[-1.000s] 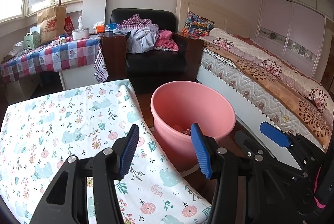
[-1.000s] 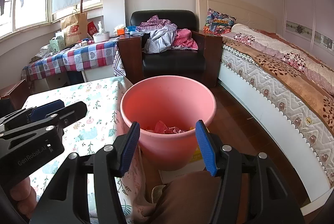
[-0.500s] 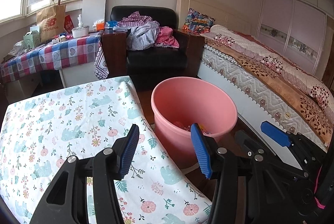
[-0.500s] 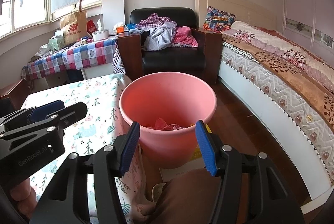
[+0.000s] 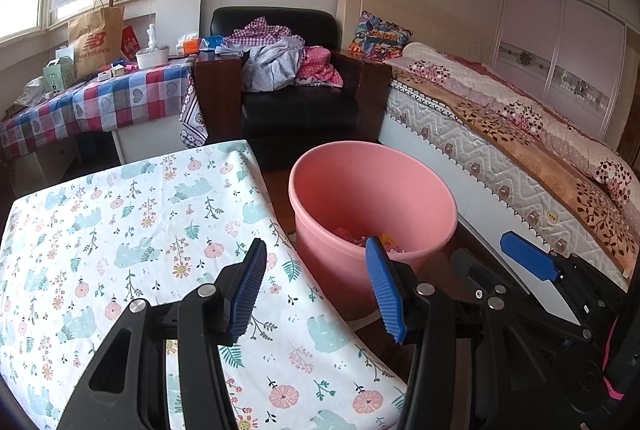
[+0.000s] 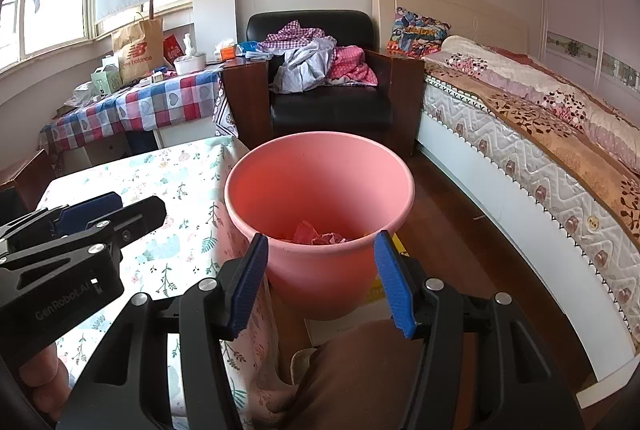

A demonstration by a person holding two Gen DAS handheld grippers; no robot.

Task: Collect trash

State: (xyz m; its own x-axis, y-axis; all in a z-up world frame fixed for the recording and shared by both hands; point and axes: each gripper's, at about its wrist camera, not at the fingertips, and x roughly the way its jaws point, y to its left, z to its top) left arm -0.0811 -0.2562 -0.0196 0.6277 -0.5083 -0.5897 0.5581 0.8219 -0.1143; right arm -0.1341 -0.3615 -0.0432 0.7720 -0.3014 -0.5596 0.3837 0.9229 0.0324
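Left gripper (image 5: pixel 316 294): jaws apart, nothing between the blue pads (image 5: pixel 249 290). It hangs over the near right corner of the table (image 5: pixel 100 230), whose cloth is printed with bears and flowers. Through the gap and at about 1 o'clock from it stands the pink bin (image 5: pixel 372 205), on the floor just beside the table's right edge. The right gripper (image 5: pixel 532 262) shows at 3 o'clock, one blue pad visible against the bed.

Right gripper (image 6: pixel 318 278): jaws apart, empty. The pads (image 6: pixel 394 282) frame the near wall of the bin (image 6: pixel 320 189), which lies straight ahead at 12 o'clock; neither pad touches it. Crumpled red and pink trash (image 6: pixel 320 236) lies at the bin's bottom. The left gripper (image 6: pixel 86 213) sits at 9 o'clock over the table (image 6: pixel 176 197), with a hand (image 6: pixel 42 386) beneath it at 8 o'clock. At 6 o'clock a brown trouser leg (image 6: pixel 360 374) fills the lower frame.

Beyond the bin at 12 o'clock: a black armchair (image 6: pixel 328 97) heaped with clothes (image 6: pixel 320 57). At 10 o'clock: a side table under a checked cloth (image 6: pixel 160 97), bearing a paper bag (image 6: pixel 138 51) and small boxes. From 1 to 4 o'clock: a bed (image 6: pixel 540 133) with a patterned cover, well apart from the bin across bare wooden floor (image 6: pixel 452 242).
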